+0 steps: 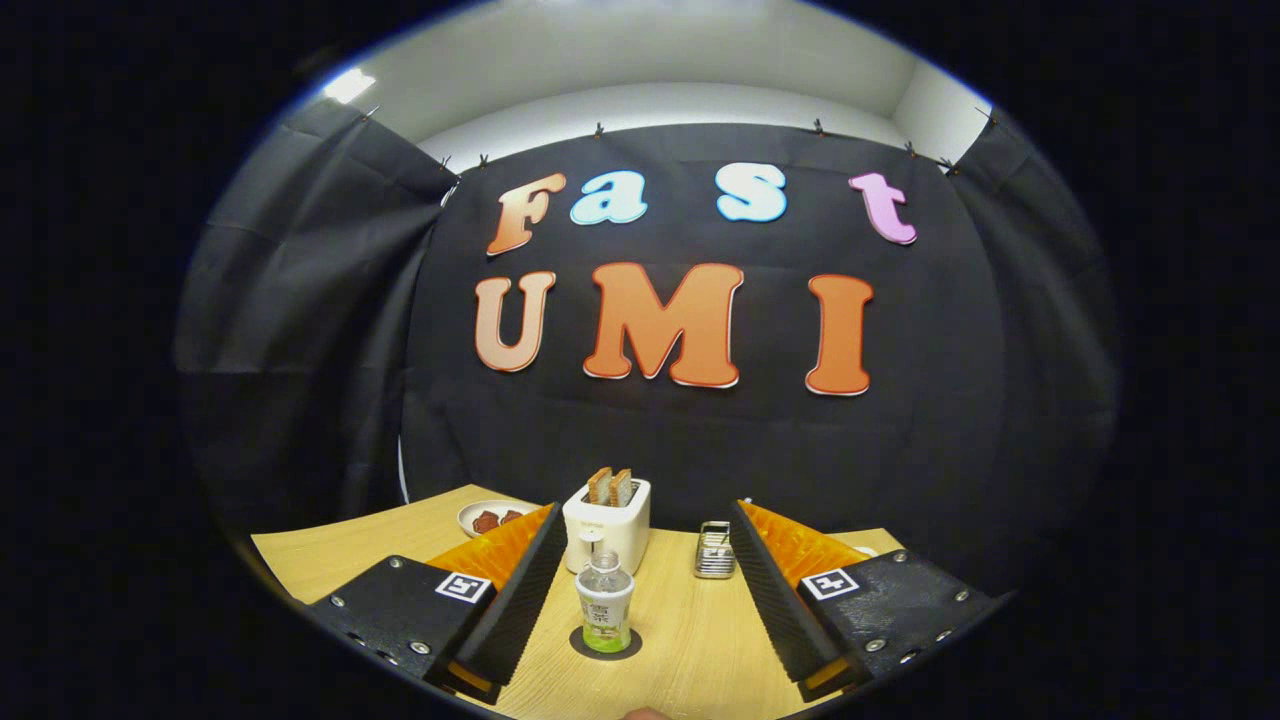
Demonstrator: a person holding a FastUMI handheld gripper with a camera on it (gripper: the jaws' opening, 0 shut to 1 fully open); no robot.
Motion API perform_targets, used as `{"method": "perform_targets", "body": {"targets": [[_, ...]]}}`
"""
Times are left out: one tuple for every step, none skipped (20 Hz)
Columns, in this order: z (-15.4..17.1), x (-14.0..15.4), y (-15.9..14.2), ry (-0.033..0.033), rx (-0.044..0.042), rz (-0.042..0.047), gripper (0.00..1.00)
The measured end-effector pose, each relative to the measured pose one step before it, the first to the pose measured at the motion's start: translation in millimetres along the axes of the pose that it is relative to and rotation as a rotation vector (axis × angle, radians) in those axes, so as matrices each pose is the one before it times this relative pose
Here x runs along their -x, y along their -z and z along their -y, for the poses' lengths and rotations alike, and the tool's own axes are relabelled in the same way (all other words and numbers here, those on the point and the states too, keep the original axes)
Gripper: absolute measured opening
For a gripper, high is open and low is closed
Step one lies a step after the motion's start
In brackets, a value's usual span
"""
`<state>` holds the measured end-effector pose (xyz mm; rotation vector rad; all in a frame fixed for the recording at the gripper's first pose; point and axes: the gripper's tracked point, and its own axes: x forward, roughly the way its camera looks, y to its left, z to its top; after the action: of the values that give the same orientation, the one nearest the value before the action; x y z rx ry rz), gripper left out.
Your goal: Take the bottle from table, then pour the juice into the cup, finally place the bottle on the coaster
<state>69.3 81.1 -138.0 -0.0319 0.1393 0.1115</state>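
Observation:
A small clear bottle with a white cap, a label and a little green juice at its bottom stands upright on a dark round coaster on the wooden table. My gripper is open, its fingers spread wide on either side of the bottle and touching nothing. The bottle sits between the fingers, closer to the left finger than to the right finger.
Just beyond the bottle stands a white toaster with two slices of toast sticking up. A small metal rack stands to its right. A white plate with reddish pieces lies at the far left, by the cloth wall.

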Motion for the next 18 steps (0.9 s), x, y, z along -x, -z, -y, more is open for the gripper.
{"method": "perform_targets", "body": {"targets": [[10.71, 8.45, -14.02, 0.03367, 0.00882, 0.00854, 0.97], [7.38, 7.93, -12.54, 0.02285, 0.01666, 0.00642, 0.97], [6.07, 8.45, -13.34, 0.01958, 0.01995, 0.01405, 0.97], [6.37, 7.14, -14.37, 0.0166, 0.0122, 0.01951, 0.97], [4.09, 8.34, -15.84, 0.00635, 0.00667, 0.02228, 0.97], [0.03, 7.07, -13.69, -0.00543, -0.00167, 0.02382, 0.97], [-0.77, 6.11, -10.38, -0.00559, -0.01504, 0.02314, 0.97], [0.05, 6.0, -10.54, -0.00514, -0.02094, 0.01706, 0.97], [0.12, 7.46, -8.78, -0.00192, -0.02058, 0.01205, 0.97], [2.16, 5.79, -7.3, 0.00033, -0.01718, 0.01483, 0.97], [3.36, 4.39, -7.81, 0.00806, -0.01134, 0.01266, 0.97], [6.5, 2.18, -4.98, 0.01688, -0.00502, 0.01008, 0.97], [6.28, 3.32, -4.54, 0.02254, -0.00242, 0.0079, 0.97], [4.88, 2.49, -3.1, 0.01832, 0.00116, 0.00339, 0.97], [5.26, 3.07, -3.3, 0.00745, 0.00426, 0.00422, 0.97], [3.48, 1.27, -3.46, 0.00487, 0.00576, 0.00168, 0.98], [2.66, 1.28, -2.87, 0.00678, 0.00596, 0.00143, 0.98], [4.25, 1.09, -1.53, 0.00906, 0.0056, -0.00307, 0.98]]}}
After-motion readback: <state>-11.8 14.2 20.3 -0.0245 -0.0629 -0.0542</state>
